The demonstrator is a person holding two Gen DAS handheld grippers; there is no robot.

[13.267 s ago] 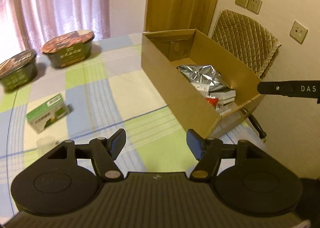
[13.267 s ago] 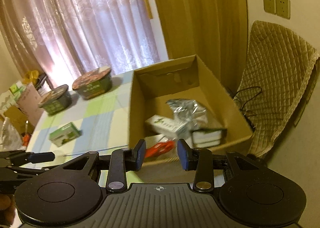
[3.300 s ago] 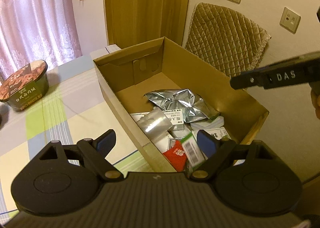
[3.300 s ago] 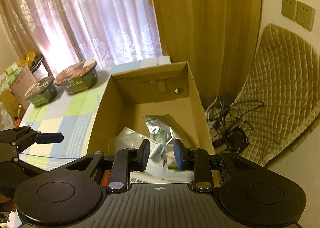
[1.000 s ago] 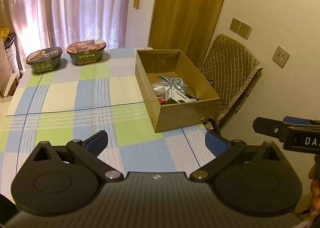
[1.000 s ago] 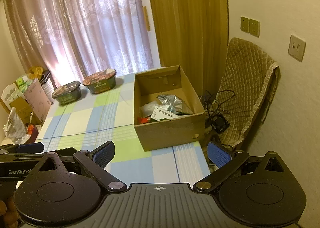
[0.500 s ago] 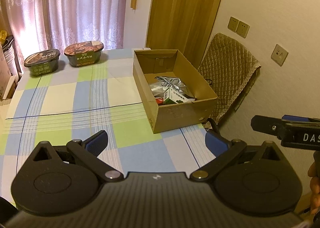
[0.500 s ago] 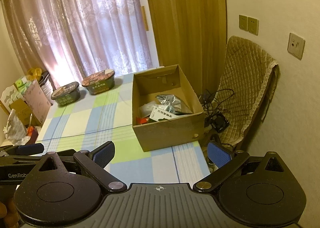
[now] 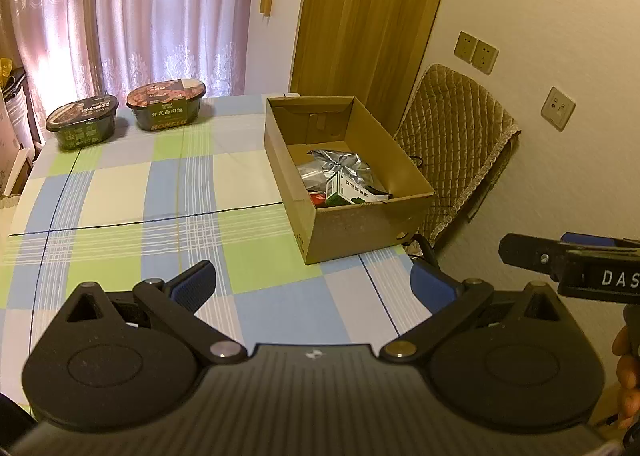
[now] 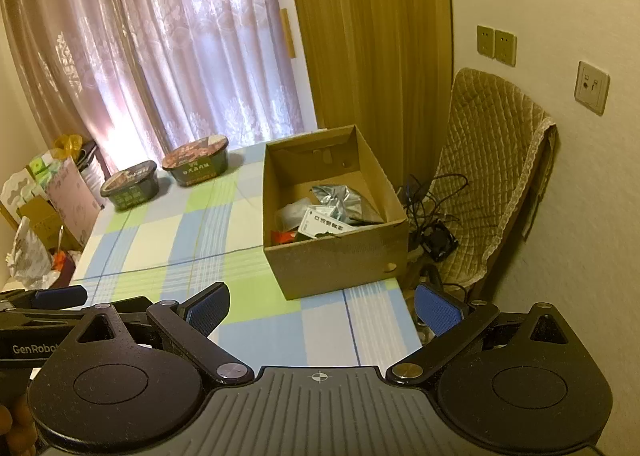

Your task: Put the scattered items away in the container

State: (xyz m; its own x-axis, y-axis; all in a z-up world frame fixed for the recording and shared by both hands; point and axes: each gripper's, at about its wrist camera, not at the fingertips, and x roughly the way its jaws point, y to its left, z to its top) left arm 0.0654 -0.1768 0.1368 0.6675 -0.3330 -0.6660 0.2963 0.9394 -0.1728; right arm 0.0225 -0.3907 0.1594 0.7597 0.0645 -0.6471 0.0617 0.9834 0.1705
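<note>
Checked tablecloth (image 9: pixel 120 192) before pink curtains. Left of the cardboard box (image 9: pixel 360 224): two noodle bowls (image 9: pixel 166 104), well apart. Box holds a silver pouch (image 9: pixel 340 160) and green-white carton (image 9: pixel 350 190); other contents partly hidden. Right: quilted chair (image 9: pixel 452 136). Left gripper (image 9: pixel 312 288) and right gripper (image 10: pixel 322 304) gape wide, empty.

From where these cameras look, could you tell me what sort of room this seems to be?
Most likely a home dining area: a table with a checked tablecloth, a padded chair against the wall, sheer curtains over a window, and two instant noodle bowls beside a cardboard box of small household items.
</note>
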